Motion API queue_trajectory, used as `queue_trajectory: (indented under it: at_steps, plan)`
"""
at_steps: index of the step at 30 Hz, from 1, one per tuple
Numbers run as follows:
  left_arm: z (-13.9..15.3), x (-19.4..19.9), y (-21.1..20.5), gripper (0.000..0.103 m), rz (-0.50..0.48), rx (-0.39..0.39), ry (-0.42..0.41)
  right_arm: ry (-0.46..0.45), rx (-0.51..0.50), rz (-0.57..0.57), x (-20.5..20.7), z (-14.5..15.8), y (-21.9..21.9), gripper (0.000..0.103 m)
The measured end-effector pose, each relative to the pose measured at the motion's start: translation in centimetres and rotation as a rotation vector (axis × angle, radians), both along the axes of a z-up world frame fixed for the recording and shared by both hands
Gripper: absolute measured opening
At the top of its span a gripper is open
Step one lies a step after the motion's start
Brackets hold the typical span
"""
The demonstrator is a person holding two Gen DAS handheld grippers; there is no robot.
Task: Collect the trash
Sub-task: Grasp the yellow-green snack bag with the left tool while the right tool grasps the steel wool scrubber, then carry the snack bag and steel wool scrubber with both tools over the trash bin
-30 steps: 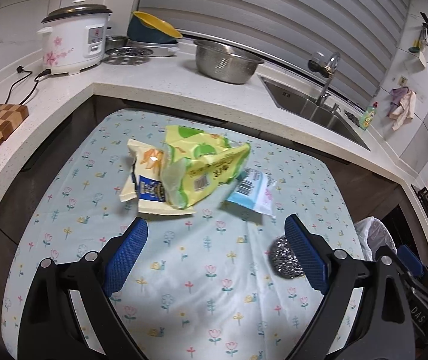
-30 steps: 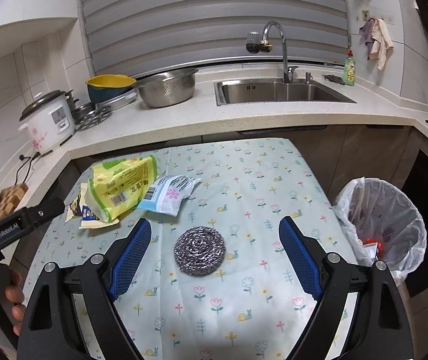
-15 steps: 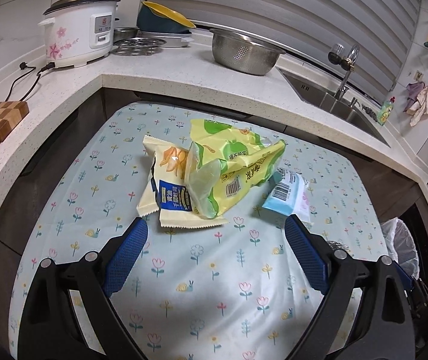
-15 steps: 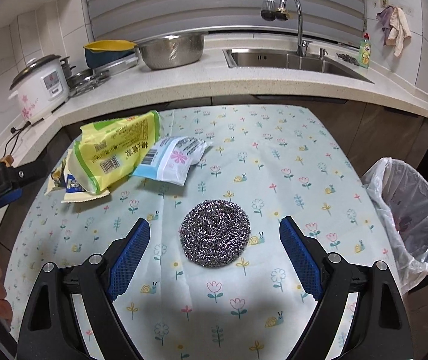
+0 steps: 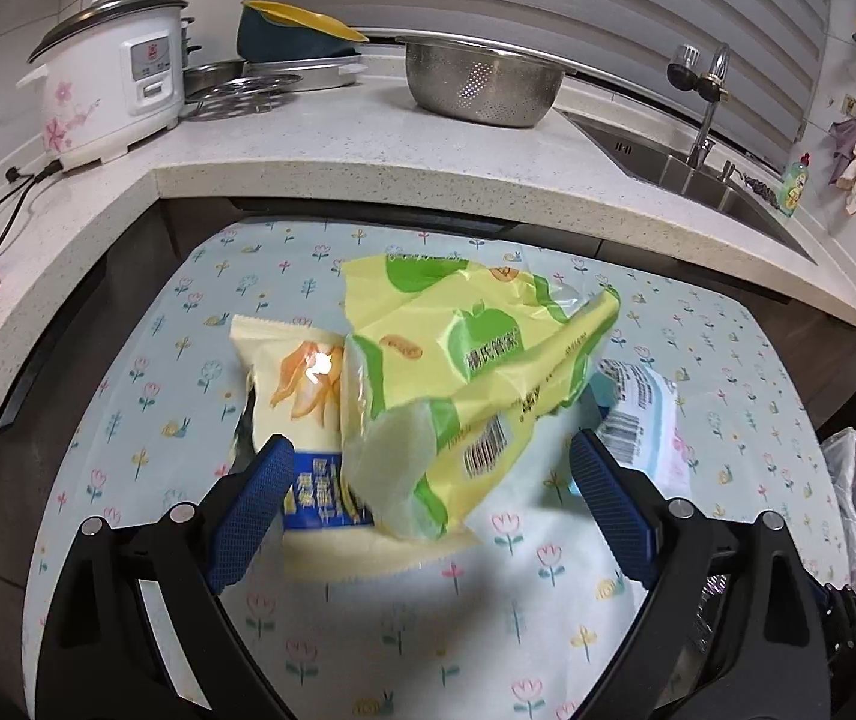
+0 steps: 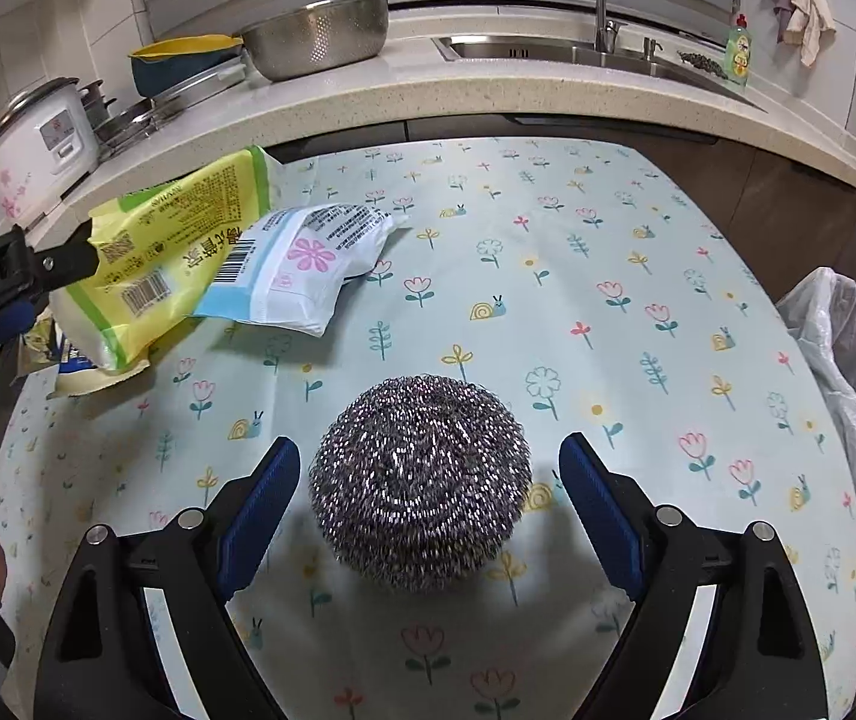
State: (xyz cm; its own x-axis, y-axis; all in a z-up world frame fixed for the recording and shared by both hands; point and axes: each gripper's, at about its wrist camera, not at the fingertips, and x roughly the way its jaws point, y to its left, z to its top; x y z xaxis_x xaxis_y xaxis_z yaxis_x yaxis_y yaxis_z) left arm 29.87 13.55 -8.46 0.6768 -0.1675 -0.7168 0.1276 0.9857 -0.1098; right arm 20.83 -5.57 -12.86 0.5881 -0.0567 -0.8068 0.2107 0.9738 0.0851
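Lying on the flower-patterned bench (image 6: 608, 252), a round steel-wool scrubber (image 6: 420, 483) sits between the spread blue pads of the right hand-held gripper (image 6: 428, 510), with a gap showing on both sides. Farther left on the same cloth, a yellow-green snack bag (image 5: 476, 384) rests across a cream chip packet (image 5: 302, 396) and beside a light-blue wrapper (image 5: 644, 414) with a barcode. The left hand-held gripper (image 5: 428, 504) stands wide apart around the near end of the yellow-green bag and the chip packet; whether its pads touch them cannot be told. At the bench's right edge hangs a bin lined with a clear bag (image 6: 854, 396). Behind runs a stone worktop with a rice cooker (image 5: 110, 96), a steel colander (image 5: 482, 81) and a sink (image 6: 596, 51).
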Motion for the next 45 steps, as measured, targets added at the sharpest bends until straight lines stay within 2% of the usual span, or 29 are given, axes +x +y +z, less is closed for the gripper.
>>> queue_trajectory:
  at_steps: [3,5,8,10,12,15,21,28,37,45]
  plan:
    - [-0.4,1.3,-0.6,0.088,-0.014,0.007,-0.011,0.002,0.000,0.000,0.8,-0.5,0.0,0.084]
    - [-0.7,2.1,-1.0,0.084,-0.023,0.004,-0.009,0.003,0.003,0.001,1.2,-0.8,0.0,0.084]
    - [-1.3,2.8,-1.4,0.065,-0.045,-0.006,0.010,0.000,0.006,0.006,1.7,-1.1,0.0,0.084]
    - [-1.5,3.0,-1.6,0.042,-0.059,-0.018,0.029,-0.002,0.017,0.016,1.7,-1.2,-0.1,0.083]
    - [-1.5,2.9,-1.7,0.032,-0.072,-0.032,0.039,0.002,0.026,0.021,1.8,-1.3,-0.2,0.070]
    - [-0.9,2.3,-2.0,0.024,-0.080,-0.039,0.026,-0.008,0.048,0.024,1.4,-0.9,-0.5,0.067]
    - [2.0,-0.1,-2.5,0.023,-0.105,-0.074,-0.019,-0.039,0.065,0.024,0.0,0.9,-0.9,0.066]
    - [5.4,-4.0,-3.5,0.023,-0.134,-0.096,-0.068,-0.111,0.071,-0.002,-3.0,4.5,-2.2,0.066]
    - [8.5,-8.9,-6.9,0.023,-0.200,-0.107,-0.108,-0.197,0.056,-0.052,-7.3,8.6,-5.1,0.066]
    - [9.9,-12.8,-10.8,0.023,-0.269,-0.102,-0.127,-0.250,0.054,-0.102,-11.4,10.9,-8.2,0.066]
